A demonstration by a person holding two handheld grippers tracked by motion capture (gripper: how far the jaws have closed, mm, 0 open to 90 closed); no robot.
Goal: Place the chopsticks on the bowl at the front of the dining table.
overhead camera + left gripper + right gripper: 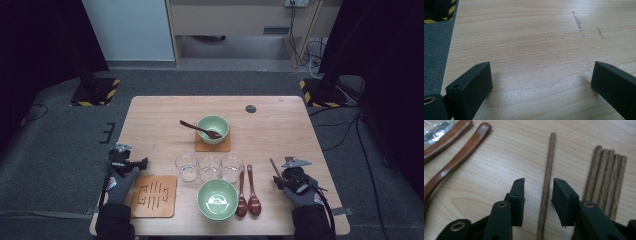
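Right tool (pixel 278 181) sits at about 4 o'clock on the tabletop (pixel 280 125) in the high view, in a gloved hand, with a thin wooden stick (pixel 275 167) running from its tip toward 11 o'clock. Left tool (pixel 141 162) rests at about 8 o'clock, just above a tan mat (pixel 167 200). Between the two, a near green bowl (pixel 217 199) stands at 6 o'clock with two brown spoons (pixel 248 192) just to its right, three glasses (pixel 209 166) in a row behind it, and a far green bowl (pixel 213 128) with a spoon in it on a coaster at the middle.

From the left gripper view, the left tool (pixel 541 75) has its jaws spread wide over bare wood, nothing between them.

From the right gripper view, the right tool (pixel 539 188) stands partly open, its jaws straddling the single stick (pixel 548 170), which points toward 12 o'clock; a sliver of wood shows on each side, so the pads are not yet pressing it. Four more sticks (pixel 606 177) lie bundled at 2 o'clock, the spoon handles (pixel 461 155) at 10 o'clock.
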